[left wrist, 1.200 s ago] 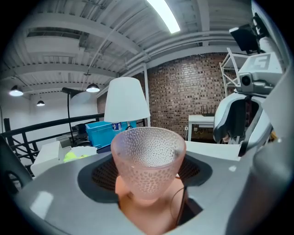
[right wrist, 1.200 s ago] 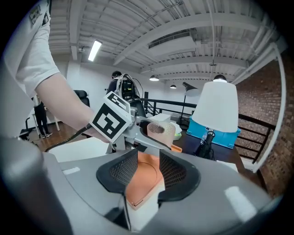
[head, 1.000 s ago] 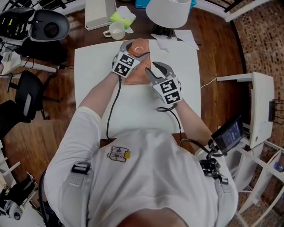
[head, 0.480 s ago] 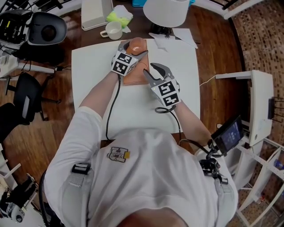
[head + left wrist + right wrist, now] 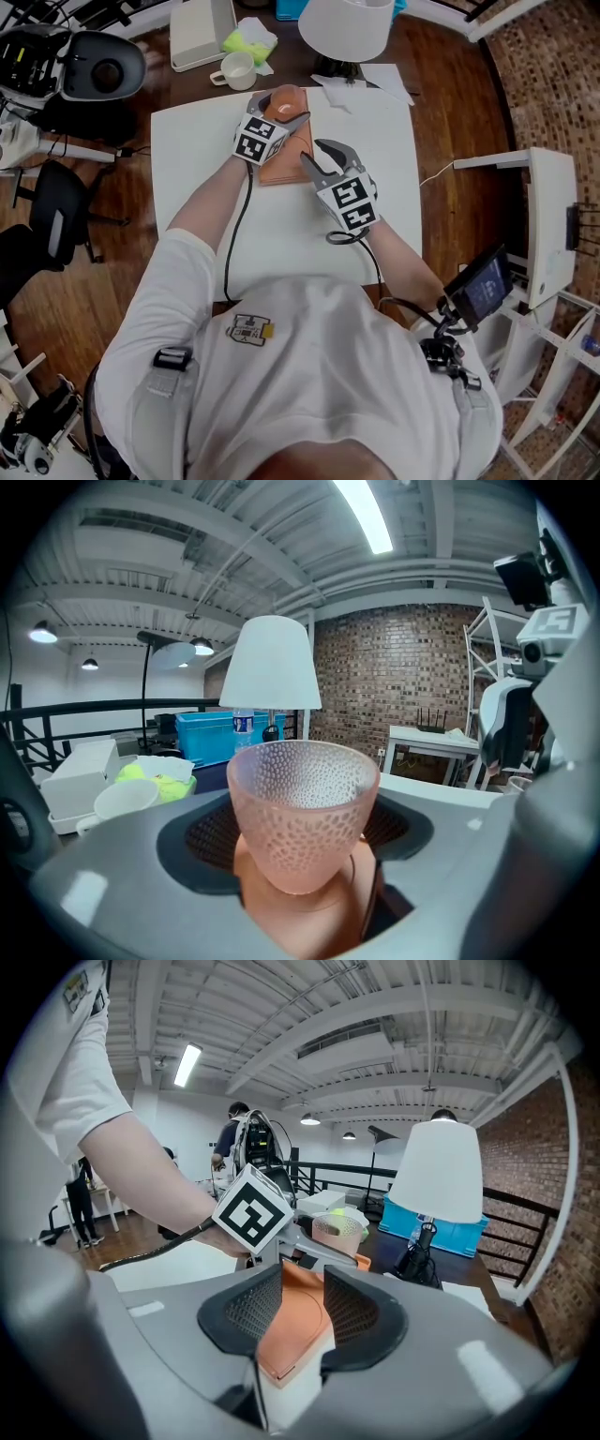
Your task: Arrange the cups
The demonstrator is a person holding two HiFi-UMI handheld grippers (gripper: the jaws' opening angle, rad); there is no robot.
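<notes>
A pink dimpled cup [image 5: 286, 97] stands upright on the far end of a flat orange tray [image 5: 281, 161] on the white table [image 5: 380, 178]. My left gripper [image 5: 279, 108] reaches over the tray and is shut on the cup. In the left gripper view the cup [image 5: 302, 808] fills the gap between both pads and rests in a round recess of the tray [image 5: 309, 916]. My right gripper [image 5: 315, 155] is at the tray's near right corner. In the right gripper view that corner [image 5: 295, 1326] is pinched between the right gripper's [image 5: 292, 1312] two dark pads.
Beyond the table's far edge are a white mug [image 5: 234, 70], a white box [image 5: 202, 28], a yellow-green bundle [image 5: 248, 42] and a white lampshade [image 5: 345, 26]. Papers [image 5: 375, 82] lie at the far right corner. A black chair [image 5: 56, 202] stands to the left.
The left gripper has rolled slightly around the cup. The cup, the tray and the right gripper keep their places.
</notes>
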